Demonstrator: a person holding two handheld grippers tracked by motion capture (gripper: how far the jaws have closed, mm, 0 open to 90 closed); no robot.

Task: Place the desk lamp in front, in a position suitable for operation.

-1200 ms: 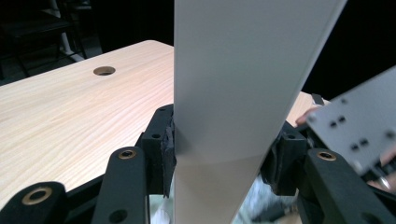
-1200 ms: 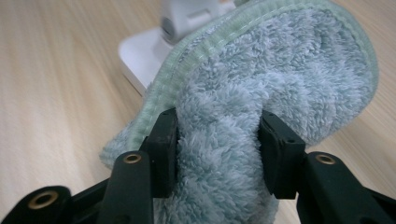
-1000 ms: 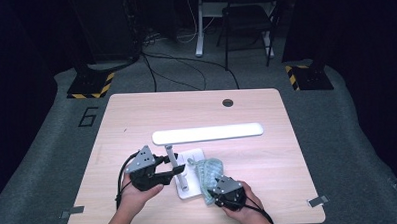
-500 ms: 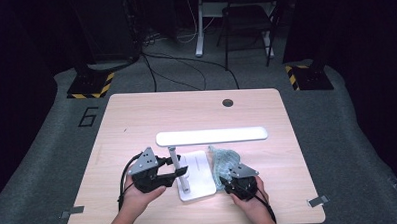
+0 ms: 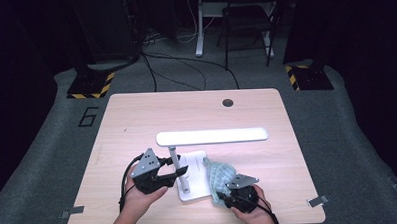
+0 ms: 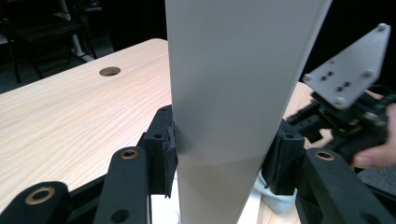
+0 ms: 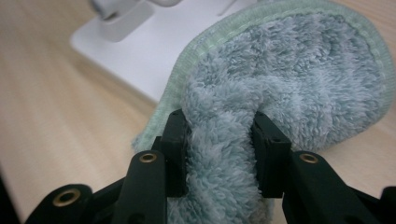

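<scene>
Left gripper [image 5: 174, 174] clamps the lamp [image 5: 211, 136] by its post to steady it; right gripper [image 7: 219, 140], jaws just closing, pinches the cloth [image 7: 299, 79] beside the base for wiping.

Cloth [image 5: 220, 177] right of lamp [image 5: 193, 176] on table [image 5: 136, 119]

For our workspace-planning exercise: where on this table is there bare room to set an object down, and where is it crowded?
The table is bare across its far strip, between the lamp's light bar and the cable hole. It is also bare along the left and right edges. The near middle is crowded: the left tongs clamp the lamp post over the lamp base, and the right tongs pinch the cloth.
</scene>
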